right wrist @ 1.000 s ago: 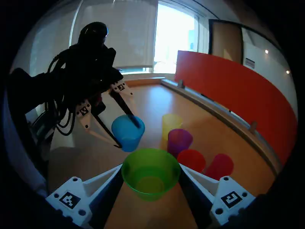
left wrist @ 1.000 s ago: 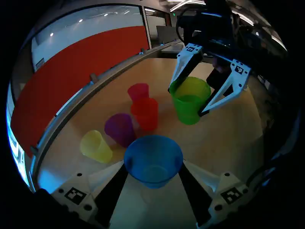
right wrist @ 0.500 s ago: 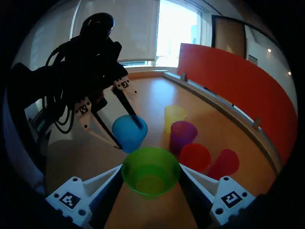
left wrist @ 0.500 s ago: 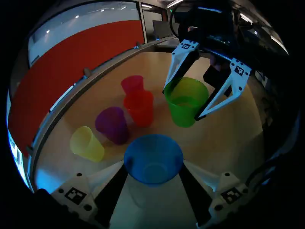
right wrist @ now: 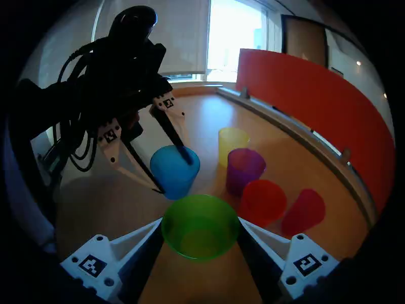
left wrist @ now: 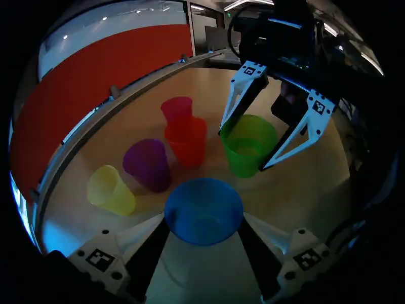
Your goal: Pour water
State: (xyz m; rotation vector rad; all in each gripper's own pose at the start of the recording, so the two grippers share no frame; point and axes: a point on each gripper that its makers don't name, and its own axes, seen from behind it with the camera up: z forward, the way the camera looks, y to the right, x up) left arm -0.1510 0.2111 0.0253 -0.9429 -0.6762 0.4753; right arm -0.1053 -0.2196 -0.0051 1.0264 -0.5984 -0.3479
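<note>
Clamping blue cup, left fingers; green cup, right fingers.

left gripper: white two-finger unit with black inner pads, fingers pressed on both sides of a translucent blue plastic cup, cup mouth facing the camera. right gripper: same build, clamped either side of a translucent green plastic cup. The two units face each other. In the right gripper view the left one comes in from upper left, fingers angled down, dark body and cables behind it. Square coded tags on every finger
</note>
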